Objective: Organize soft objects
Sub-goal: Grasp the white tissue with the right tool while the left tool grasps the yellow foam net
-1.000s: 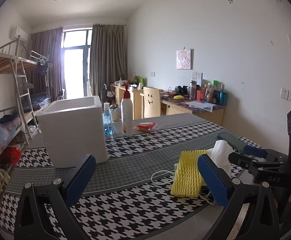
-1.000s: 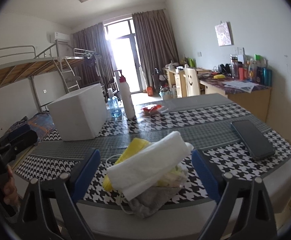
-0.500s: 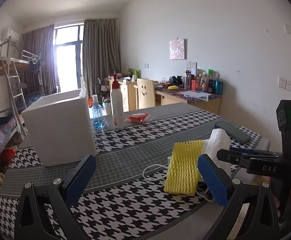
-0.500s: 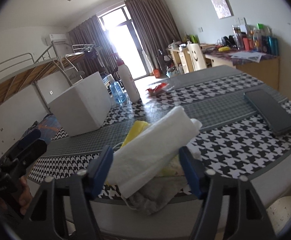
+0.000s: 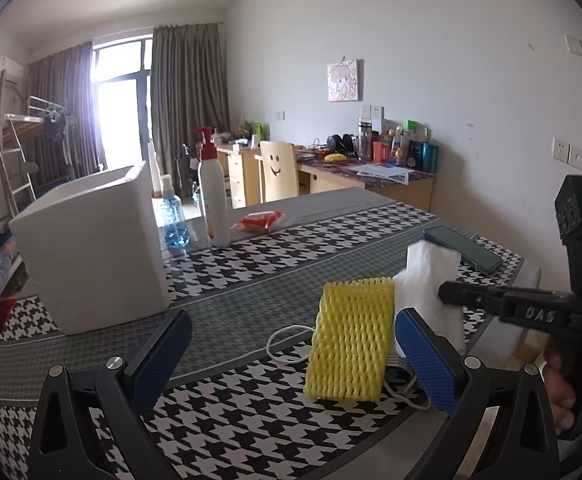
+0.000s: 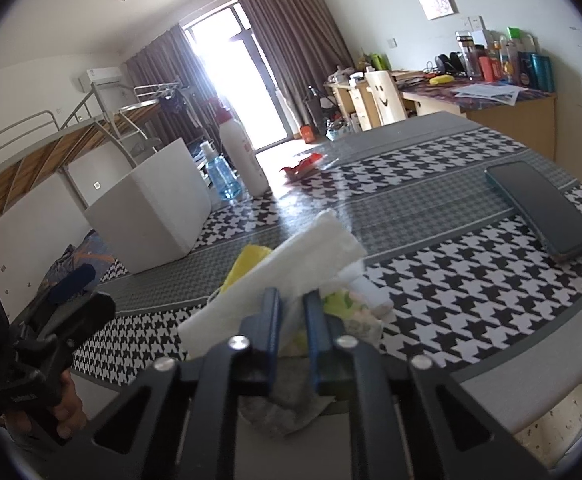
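The right claw (image 6: 291, 312) has its 2 blue pads pinched onto the white folded cloth (image 6: 291, 256), atop the soft pile at the table's near edge; the left claw (image 5: 291, 352) gapes wide, gripping nothing. Between its pads sits the yellow foam net (image 5: 351, 340); a white box (image 5: 91, 248) stands ahead to its left, 2 bottles (image 5: 213, 196) beyond, a phone (image 6: 543, 204) right of the pile.

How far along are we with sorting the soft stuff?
Nothing looks sorted yet. The right gripper is shut on the white foam sheet atop the pile. The left gripper is open, holding nothing. The yellow foam net and gray cloth remain; the white box may be the destination.
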